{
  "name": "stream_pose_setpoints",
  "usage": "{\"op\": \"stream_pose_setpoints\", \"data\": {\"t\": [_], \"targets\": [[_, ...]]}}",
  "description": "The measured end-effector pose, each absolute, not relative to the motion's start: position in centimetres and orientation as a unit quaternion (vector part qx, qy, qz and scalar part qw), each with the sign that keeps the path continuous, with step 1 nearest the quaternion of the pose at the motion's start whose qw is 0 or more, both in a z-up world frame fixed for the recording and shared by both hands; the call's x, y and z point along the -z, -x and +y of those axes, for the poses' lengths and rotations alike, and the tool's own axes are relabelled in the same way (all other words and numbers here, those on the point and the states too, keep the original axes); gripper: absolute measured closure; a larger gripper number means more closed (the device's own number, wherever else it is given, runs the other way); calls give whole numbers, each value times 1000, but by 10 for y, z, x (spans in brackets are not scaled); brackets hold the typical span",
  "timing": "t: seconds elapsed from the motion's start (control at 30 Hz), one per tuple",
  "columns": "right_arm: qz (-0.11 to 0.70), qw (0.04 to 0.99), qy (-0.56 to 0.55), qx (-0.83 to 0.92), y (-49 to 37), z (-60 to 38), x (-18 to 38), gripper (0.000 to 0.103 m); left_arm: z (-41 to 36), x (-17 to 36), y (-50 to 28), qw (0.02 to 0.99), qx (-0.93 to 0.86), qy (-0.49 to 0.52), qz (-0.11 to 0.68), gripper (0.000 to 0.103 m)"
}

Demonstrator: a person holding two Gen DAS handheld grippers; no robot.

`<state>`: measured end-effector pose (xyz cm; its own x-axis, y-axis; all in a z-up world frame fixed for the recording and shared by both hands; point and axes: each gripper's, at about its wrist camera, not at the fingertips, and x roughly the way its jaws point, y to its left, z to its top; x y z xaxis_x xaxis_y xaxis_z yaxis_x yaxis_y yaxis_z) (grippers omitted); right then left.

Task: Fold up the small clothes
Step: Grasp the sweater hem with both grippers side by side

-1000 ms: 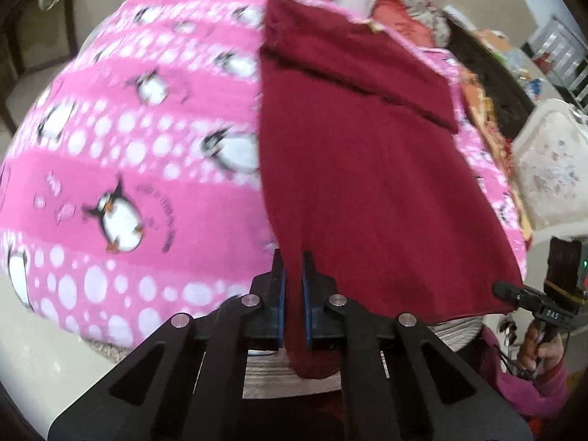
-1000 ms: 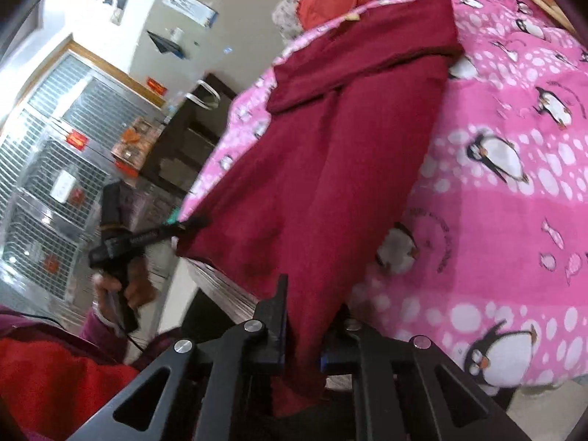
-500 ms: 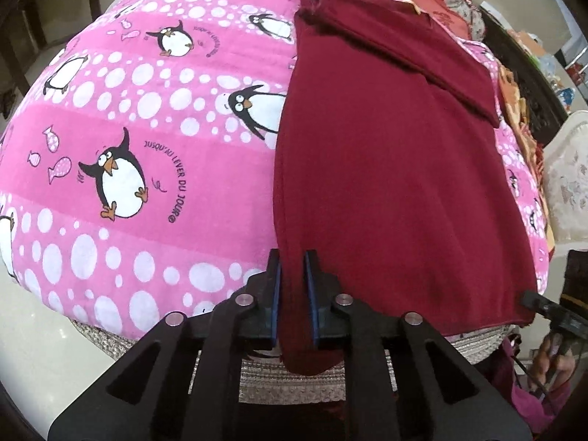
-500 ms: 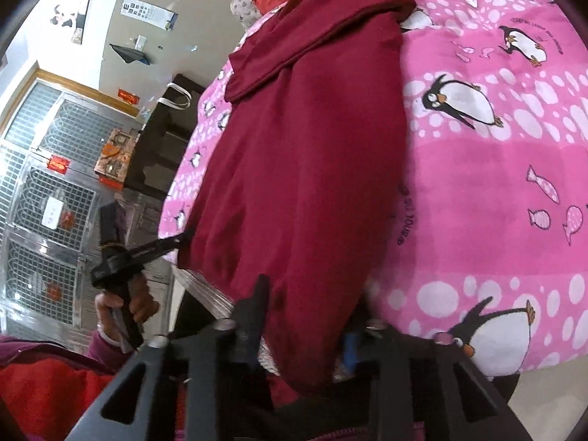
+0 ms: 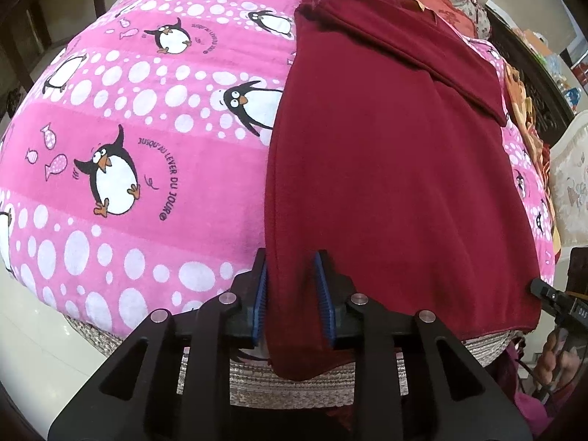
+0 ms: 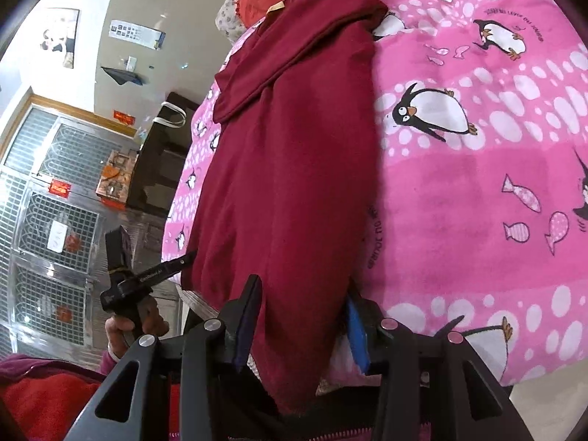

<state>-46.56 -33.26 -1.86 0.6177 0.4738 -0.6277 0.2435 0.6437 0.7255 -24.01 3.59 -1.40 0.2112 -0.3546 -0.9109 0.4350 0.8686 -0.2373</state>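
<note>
Maroon garment (image 5: pixel 386 169) spread flat on penguin blanket (image 5: pixel 147 147) for folding; left claw (image 5: pixel 292 301) and right claw (image 6: pixel 299 325) both parted, straddling hem corners

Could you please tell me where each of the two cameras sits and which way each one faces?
Left wrist: sits on the left gripper, facing forward across the dark red fleece garment lying on the pink penguin-print blanket; its open blue-padded fingers straddle the garment's near left corner, and the right gripper shows at the far right.
Right wrist: sits on the right gripper, facing along the garment's other near corner; the left gripper in the person's hand shows on the left.
Shared: garment, blanket.
</note>
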Motion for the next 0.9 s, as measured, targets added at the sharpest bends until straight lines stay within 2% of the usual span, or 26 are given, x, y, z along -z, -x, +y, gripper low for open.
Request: {"op": "stream_pose_setpoints", "data": {"t": [0.03,0.1,0.17,0.47,0.63,0.73,0.83,0.9], "targets": [[430,797,-416,-75,465,-332,19,62,35,14,241,776,258,-37,575,74],[432,794,-419,-83,462,-332,21,62,32,14,242,770,271,-38,576,59],[430,791,-425,-90,460,-332,22,62,29,14,242,764,289,-39,576,50],[422,784,-445,-99,457,-336,29,62,28,12,236,744,304,-46,593,50],[417,790,-438,-101,458,-337,31,62,28,13,237,745,311,-43,588,51],[404,782,-463,-104,459,-341,35,66,31,14,235,750,304,-34,587,60],[401,779,-471,-100,462,-344,36,74,34,15,235,754,298,-27,585,67],[400,784,-465,-94,463,-344,33,82,34,15,236,757,292,-37,583,77]]}}
